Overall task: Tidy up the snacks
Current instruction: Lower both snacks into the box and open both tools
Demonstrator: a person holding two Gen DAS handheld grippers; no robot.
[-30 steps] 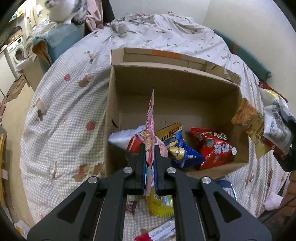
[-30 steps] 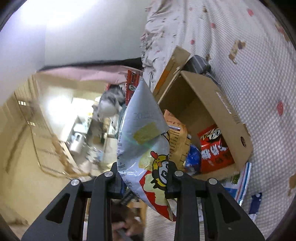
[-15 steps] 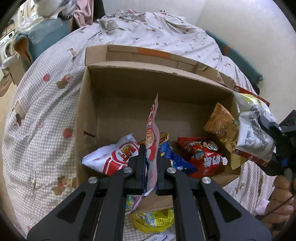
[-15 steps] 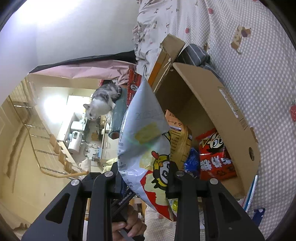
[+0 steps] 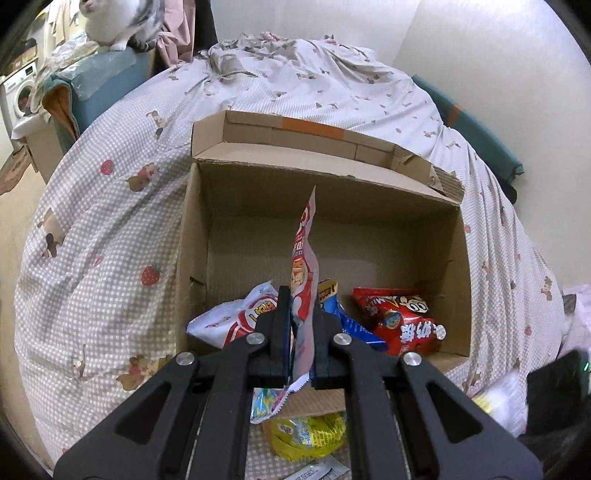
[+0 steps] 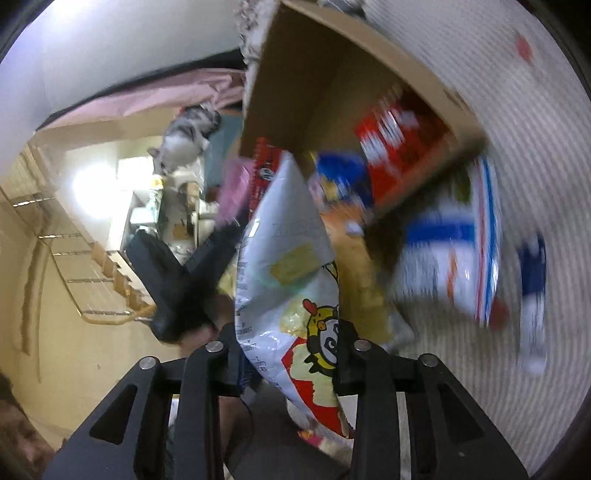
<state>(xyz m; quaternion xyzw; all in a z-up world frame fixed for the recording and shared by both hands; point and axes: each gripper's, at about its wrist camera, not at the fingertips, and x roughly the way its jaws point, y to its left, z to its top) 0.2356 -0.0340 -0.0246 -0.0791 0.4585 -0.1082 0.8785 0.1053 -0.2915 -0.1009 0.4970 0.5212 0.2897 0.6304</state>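
An open cardboard box (image 5: 369,236) lies on the bed and holds a white-red bag (image 5: 236,317), a blue bag (image 5: 351,321) and a red bag (image 5: 402,321). My left gripper (image 5: 301,310) is shut on a thin red-and-white snack packet (image 5: 304,258), held edge-on over the box's near wall. My right gripper (image 6: 291,343) is shut on a white bag with a chicken cartoon (image 6: 295,280) and an orange bag (image 6: 365,280), held beside the box (image 6: 332,66); that view is blurred.
A yellow bag (image 5: 310,435) and small packets lie on the checked bedspread (image 5: 103,258) before the box. A blue-white bag (image 6: 454,243) lies outside the box. A cat (image 5: 118,18) sits on furniture at the far left. The other hand-held gripper (image 6: 181,280) shows left.
My left gripper pulled back slightly, the box now looks farther. My right gripper swung away from the box's right side with both bags, out of the left view, and is moving fast.
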